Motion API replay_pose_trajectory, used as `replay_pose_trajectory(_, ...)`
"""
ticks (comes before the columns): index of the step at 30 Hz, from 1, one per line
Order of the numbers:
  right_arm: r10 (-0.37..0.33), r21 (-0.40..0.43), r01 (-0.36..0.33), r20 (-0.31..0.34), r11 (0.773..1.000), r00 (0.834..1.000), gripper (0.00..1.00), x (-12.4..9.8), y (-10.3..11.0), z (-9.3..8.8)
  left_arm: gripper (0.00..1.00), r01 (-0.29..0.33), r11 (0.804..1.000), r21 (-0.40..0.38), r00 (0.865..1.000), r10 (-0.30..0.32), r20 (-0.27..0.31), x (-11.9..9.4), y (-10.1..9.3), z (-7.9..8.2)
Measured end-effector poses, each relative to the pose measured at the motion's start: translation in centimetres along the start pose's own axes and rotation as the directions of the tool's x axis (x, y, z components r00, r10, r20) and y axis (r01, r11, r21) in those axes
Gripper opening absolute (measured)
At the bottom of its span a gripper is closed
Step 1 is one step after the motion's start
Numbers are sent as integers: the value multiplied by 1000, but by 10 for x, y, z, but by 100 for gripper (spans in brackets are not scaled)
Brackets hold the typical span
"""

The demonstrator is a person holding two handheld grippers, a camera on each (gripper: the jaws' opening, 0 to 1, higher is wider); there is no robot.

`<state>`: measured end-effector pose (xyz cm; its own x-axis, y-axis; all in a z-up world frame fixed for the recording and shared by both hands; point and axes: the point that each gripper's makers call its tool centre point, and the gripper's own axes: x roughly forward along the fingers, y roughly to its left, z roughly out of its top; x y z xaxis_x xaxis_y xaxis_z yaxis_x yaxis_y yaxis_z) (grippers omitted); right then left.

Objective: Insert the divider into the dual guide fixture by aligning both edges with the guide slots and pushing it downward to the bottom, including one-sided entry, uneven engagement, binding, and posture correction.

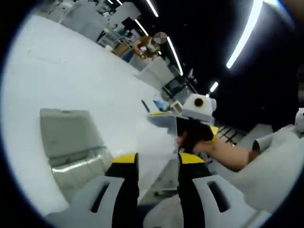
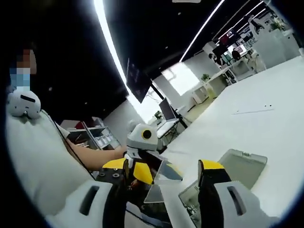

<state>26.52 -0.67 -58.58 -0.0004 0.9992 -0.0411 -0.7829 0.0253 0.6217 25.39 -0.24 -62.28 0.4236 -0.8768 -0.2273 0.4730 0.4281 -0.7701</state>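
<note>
Jaws of the left gripper (image 1: 158, 164), black with yellow tips, rise from the bottom of the left gripper view with a thin clear plastic divider sheet (image 1: 159, 142) standing between them; the sheet's edge runs up through the gap, and the yellow tips sit close on either side of it, so the jaws appear clenched on the sheet, though actual contact is hard to confirm through the transparent material. Just left of those jaws, a grey, box-like guide fixture (image 1: 71, 142) with a clear lower part lies tilted on the white table (image 1: 57, 76). Beyond the sheet's upper edge the right gripper (image 1: 197, 128) comes in from the right, its black and yellow body meeting the far edge of the sheet, held by a person's bare forearm (image 1: 228, 154) that leads to a white sleeve (image 1: 280, 161). In the right gripper view, the right gripper (image 2: 168, 173) shows its own yellow-tipped jaws spread apart, the sheet (image 2: 164, 183) lying in the gap as a pale, glassy wedge; whether either jaw presses it cannot be told. The left gripper (image 2: 130, 168) enters from the left, touching the sheet's near edge. The fixture (image 2: 240, 168) sits on the table (image 2: 266, 118) just right of the right-hand jaw.
</note>
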Motion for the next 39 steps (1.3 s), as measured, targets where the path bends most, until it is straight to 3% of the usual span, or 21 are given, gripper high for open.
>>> replay_pose_trajectory(27, 110, 152, -124, 98, 981, 989, 47, -6, 7, 3, 29, 151, 988, 14, 988, -151, -21, 22, -30, -3)
replay_pose_trajectory(39, 137, 176, -155, 108, 972, 985, 43, -5, 10, 3, 29, 174, 985, 14, 985, -174, -23, 23, -35, -3)
